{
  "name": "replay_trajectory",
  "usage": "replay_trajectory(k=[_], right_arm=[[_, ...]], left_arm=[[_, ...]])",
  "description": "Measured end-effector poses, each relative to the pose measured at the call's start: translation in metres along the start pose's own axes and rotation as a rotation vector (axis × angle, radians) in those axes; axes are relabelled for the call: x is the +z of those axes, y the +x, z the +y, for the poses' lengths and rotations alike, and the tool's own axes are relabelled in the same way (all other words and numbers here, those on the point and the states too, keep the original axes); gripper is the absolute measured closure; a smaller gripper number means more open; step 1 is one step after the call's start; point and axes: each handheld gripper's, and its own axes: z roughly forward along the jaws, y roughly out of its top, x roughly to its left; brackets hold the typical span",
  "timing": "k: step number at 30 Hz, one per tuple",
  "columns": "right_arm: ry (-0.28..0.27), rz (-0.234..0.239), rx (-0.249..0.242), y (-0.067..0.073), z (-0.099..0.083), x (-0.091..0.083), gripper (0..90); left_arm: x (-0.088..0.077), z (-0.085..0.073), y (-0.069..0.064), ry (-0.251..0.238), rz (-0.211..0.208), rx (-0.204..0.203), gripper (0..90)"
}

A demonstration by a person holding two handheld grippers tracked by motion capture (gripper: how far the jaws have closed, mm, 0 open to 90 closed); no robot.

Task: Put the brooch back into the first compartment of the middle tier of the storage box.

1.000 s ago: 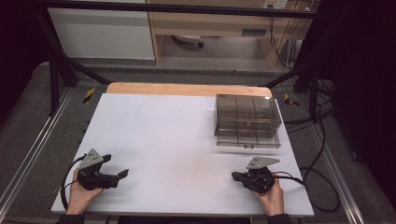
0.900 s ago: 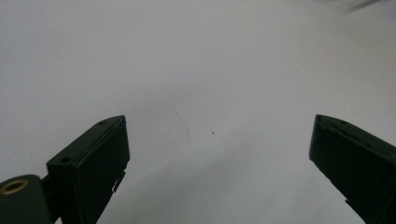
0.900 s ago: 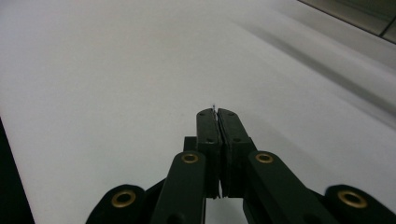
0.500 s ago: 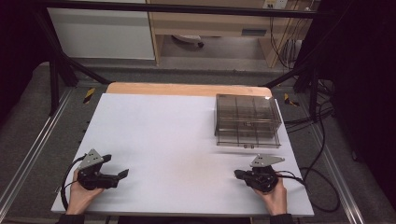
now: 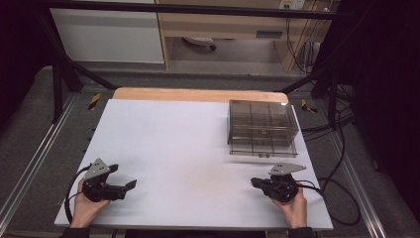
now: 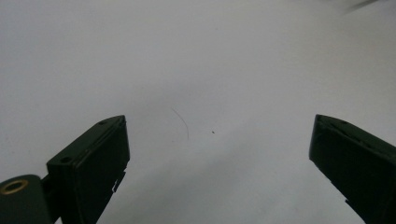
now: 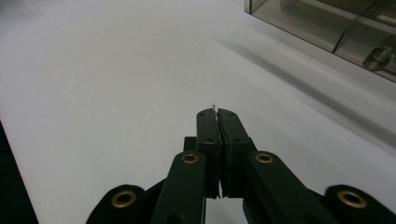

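My left gripper [image 5: 123, 177] rests at the near left of the white table top [image 5: 188, 144], held in a hand, its jaws spread wide. In the left gripper view its two black fingers [image 6: 93, 158] frame bare white surface, with nothing between them [image 6: 217, 126]. My right gripper [image 5: 253, 182] lies at the near right, pointing left, with its jaws pressed together. In the right gripper view the tips [image 7: 216, 112] meet just above the table. A tiny pale sliver shows at their end; I cannot tell what it is.
A smoky clear plastic compartment box [image 5: 262, 126] with its lid down stands at the back right, beyond the right gripper; its near corner [image 7: 336, 28] shows in the right gripper view. A wooden strip [image 5: 198, 94] runs along the table's far edge. Cables hang off the right side.
The right hand has edged slightly to the right and away from me. The left hand has kept still.
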Motion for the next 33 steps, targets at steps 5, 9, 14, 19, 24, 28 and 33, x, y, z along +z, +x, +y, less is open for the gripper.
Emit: replay_trajectory(k=[5, 9, 14, 19, 24, 28, 33], right_arm=[[-0.012, -0.004, -0.005, 0.0, 0.003, -0.003, 88.5], [-0.018, -0.011, 0.004, -0.001, 0.005, -0.005, 88.5], [-0.024, -0.014, 0.003, -0.002, 0.009, -0.008, 88.5], [-0.043, -0.017, 0.001, -0.002, 0.015, -0.012, 88.5], [-0.05, -0.022, -0.005, -0.002, 0.021, -0.013, 88.5], [-0.058, -0.025, -0.008, -0.001, 0.026, -0.014, 88.5], [-0.064, -0.031, -0.002, -0.003, 0.03, -0.015, 88.6]], left_arm=[[0.001, 0.0, -0.001, 0.003, 0.001, 0.002, 4.9], [0.0, 0.0, 0.0, 0.003, 0.003, 0.002, 4.9], [0.0, 0.0, 0.0, 0.004, 0.004, 0.001, 4.9], [0.001, 0.0, 0.0, 0.005, 0.003, 0.001, 4.9], [0.001, 0.0, 0.0, 0.005, 0.003, 0.0, 4.9], [0.001, 0.0, 0.0, 0.006, 0.003, -0.001, 4.9], [0.001, 0.0, 0.0, 0.005, 0.004, 0.0, 4.9]])
